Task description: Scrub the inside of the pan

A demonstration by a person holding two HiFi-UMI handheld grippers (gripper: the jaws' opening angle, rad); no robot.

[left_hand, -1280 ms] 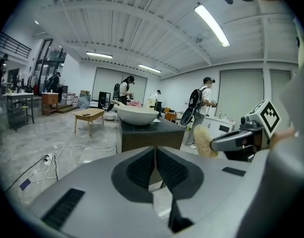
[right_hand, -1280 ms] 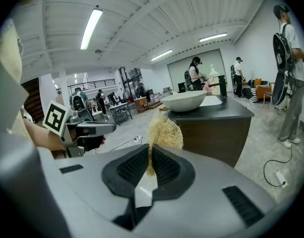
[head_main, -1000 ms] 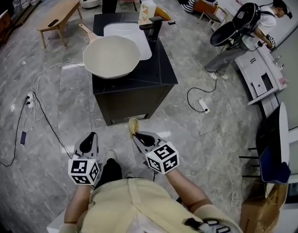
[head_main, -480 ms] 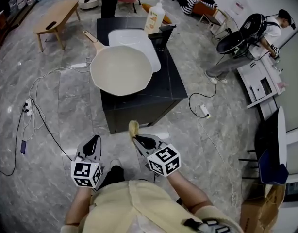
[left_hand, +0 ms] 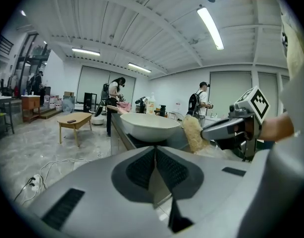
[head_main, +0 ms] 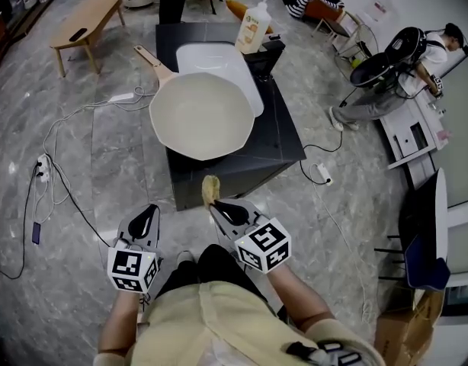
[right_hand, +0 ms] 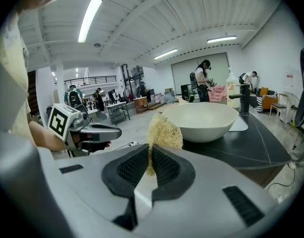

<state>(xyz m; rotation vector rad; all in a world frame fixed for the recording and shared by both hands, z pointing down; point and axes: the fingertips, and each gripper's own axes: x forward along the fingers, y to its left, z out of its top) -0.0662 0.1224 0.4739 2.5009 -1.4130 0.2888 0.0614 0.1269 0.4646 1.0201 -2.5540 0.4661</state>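
Ahead of my right gripper, whose jaws pinch a pale fibrous scrubber, the cream pan sits on a black counter, well beyond the tool. My left gripper hangs beside it, jaws pressed together on nothing. Grey marble floor with trailing cables surrounds the counter.

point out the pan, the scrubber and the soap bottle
pan (head_main: 203, 117), head view, inside bottom
scrubber (right_hand: 165, 131), right gripper view, fluffy upper end
soap bottle (head_main: 252, 27), head view, front of body
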